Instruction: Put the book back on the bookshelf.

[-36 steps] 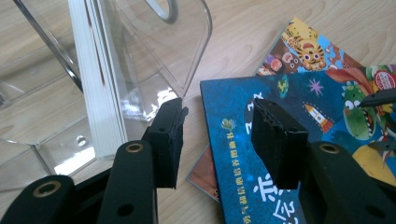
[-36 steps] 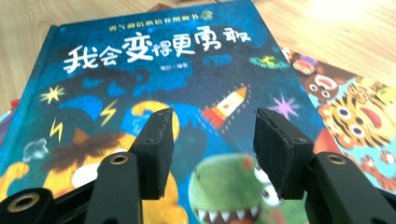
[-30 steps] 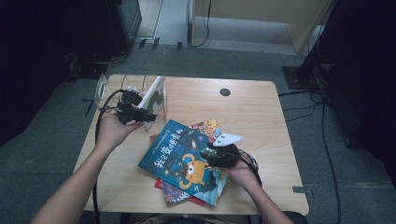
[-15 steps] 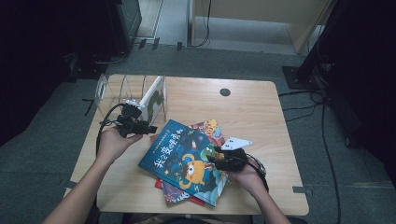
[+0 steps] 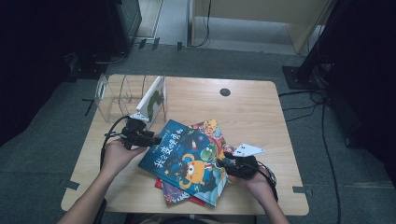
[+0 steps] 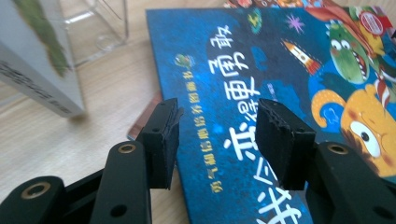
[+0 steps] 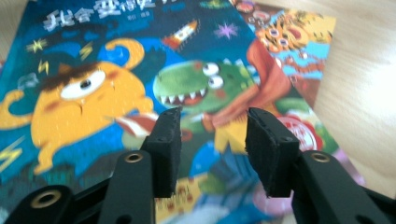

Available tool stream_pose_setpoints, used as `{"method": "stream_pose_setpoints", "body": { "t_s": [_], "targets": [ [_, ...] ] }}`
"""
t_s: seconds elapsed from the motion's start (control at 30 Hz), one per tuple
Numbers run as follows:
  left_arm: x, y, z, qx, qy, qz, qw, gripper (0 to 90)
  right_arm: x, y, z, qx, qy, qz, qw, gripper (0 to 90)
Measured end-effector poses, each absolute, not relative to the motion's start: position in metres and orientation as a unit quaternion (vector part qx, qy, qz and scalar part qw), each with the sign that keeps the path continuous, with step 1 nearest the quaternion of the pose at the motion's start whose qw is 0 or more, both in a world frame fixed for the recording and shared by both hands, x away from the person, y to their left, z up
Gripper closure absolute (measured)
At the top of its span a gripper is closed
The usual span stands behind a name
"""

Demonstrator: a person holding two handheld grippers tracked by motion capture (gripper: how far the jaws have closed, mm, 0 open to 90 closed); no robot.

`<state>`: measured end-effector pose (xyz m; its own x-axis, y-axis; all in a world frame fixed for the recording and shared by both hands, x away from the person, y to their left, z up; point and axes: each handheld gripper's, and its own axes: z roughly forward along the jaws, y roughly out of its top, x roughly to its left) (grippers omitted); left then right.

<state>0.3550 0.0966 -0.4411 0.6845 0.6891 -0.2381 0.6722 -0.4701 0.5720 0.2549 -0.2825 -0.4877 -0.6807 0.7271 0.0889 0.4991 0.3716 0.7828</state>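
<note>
Overhead, I see the blue picture book (image 5: 187, 161) topping a stack on the tabletop (image 5: 261, 112), my hand-held grippers at its two ends. Left hand-held gripper (image 6: 217, 135): jaws just opening, straddling its edge, gripping nothing. Right hand-held gripper (image 7: 212, 147): jaws just closing, apart above the cover.

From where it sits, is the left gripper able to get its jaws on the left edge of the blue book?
Probably yes. The left gripper is right at the blue book, jaws open astride its left edge, nothing between them. The standing book in the clear rack stays off to one side.
</note>
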Motion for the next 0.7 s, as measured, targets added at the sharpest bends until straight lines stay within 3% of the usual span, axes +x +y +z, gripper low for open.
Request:
{"method": "stream_pose_setpoints", "body": {
  "t_s": [0.27, 0.47, 0.7],
  "targets": [
    [0.353, 0.092, -0.451, 0.864, 0.390, 0.006, 0.320, 48.7, 0.239, -0.298, -0.492, 0.386, 0.817, 0.405, 0.140, 67.0],
    [0.351, 0.093, -0.451, 0.867, 0.385, 0.017, 0.316, 47.4, 0.231, -0.308, -0.496, 0.376, 0.817, 0.408, 0.159, 80.3],
    [0.350, 0.099, -0.455, 0.854, 0.397, 0.010, 0.336, 48.2, 0.231, -0.314, -0.497, 0.379, 0.817, 0.407, 0.152, 86.1]
  ]
}}
